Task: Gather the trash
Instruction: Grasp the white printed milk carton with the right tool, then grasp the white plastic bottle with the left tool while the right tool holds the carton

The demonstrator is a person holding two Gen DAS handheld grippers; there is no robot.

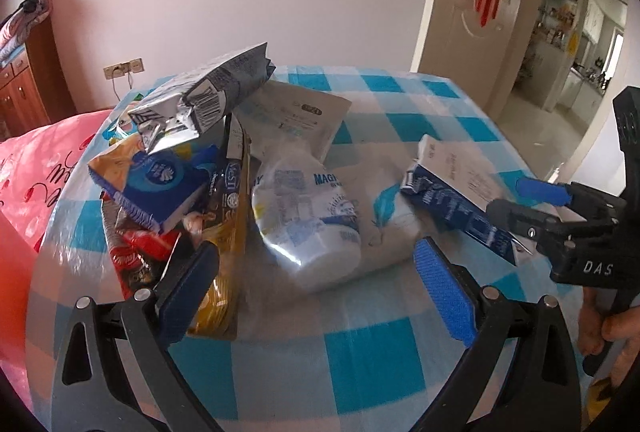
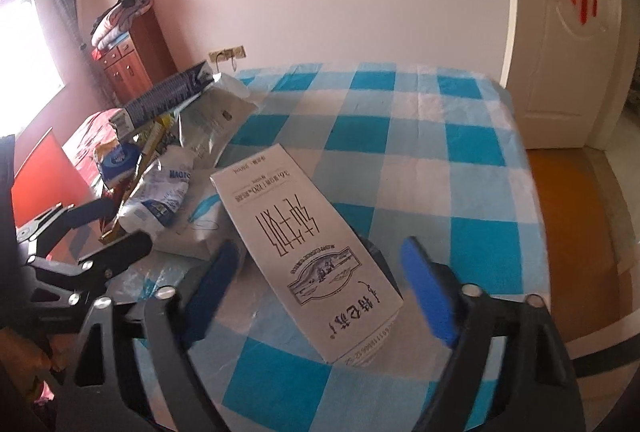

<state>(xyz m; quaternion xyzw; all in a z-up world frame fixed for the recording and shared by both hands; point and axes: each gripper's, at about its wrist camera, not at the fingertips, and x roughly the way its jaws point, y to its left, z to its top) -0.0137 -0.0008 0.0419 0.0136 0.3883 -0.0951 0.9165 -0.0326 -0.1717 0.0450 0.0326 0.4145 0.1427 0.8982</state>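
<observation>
A white milk carton point(image 2: 304, 244) with a dark blue side point(image 1: 460, 199) lies flat on the blue-and-white chequered table point(image 2: 440, 151). My right gripper point(image 2: 320, 288) straddles its near end, jaws open; the blue pads point(image 2: 428, 296) stand just off its sides. My left gripper point(image 1: 316, 292) is open low over the table, and a white plastic bottle point(image 1: 308, 224) lies just ahead between its fingers. To the left, a heap holds a silver foil bag point(image 1: 208, 91), a blue-and-white carton point(image 1: 156, 187), a red wrapper point(image 1: 136, 252) and a yellow packet point(image 1: 224, 272).
A flat white pouch point(image 1: 296, 115) and a white tissue pack point(image 1: 388, 220) lie behind the bottle. Pink bedding point(image 1: 24, 171) borders the table's left edge. A door point(image 1: 472, 11) stands open at the far right, with a wooden cabinet point(image 2: 132, 51) at the far left. A hand point(image 1: 612, 328) holds the right gripper.
</observation>
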